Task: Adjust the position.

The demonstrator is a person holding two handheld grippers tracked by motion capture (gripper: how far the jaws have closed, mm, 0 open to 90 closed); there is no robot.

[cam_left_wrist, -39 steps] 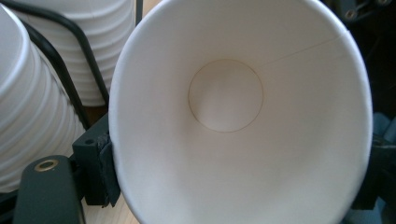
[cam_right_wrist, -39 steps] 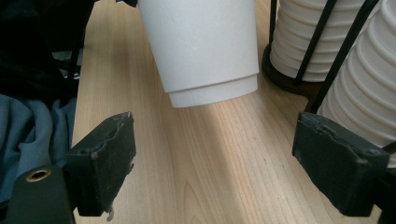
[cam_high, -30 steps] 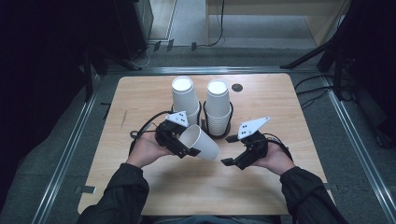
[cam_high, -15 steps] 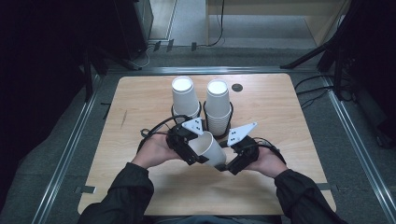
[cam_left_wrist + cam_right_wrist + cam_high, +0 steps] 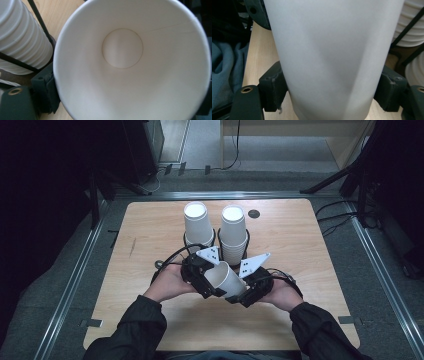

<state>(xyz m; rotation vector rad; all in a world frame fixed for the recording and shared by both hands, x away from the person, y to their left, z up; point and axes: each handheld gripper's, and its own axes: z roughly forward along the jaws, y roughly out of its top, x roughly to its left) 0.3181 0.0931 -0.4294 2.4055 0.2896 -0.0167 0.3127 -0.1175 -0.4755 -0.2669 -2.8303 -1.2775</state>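
Note:
A white paper cup (image 5: 227, 280) lies tilted in the air between both grippers, low over the wooden table (image 5: 310, 250). My left gripper (image 5: 207, 281) is shut on its rim end; the left gripper view looks straight into the cup's mouth (image 5: 125, 50), with a jaw pad (image 5: 45, 92) outside the rim. My right gripper (image 5: 246, 295) grips the lower body. In the right gripper view its pads (image 5: 273, 88) press both sides of the cup wall (image 5: 332, 62), which looks slightly creased.
Two stacks of white cups stand upside down in black wire holders behind the grippers, one on the left (image 5: 196, 222) and one on the right (image 5: 234, 232). A small dark disc (image 5: 254, 213) sits near the table's far edge. Dark floor surrounds the table.
My left gripper has carried the cup rightward and nearer the front. My right gripper has moved in from the right and closed its jaws around the cup's body.

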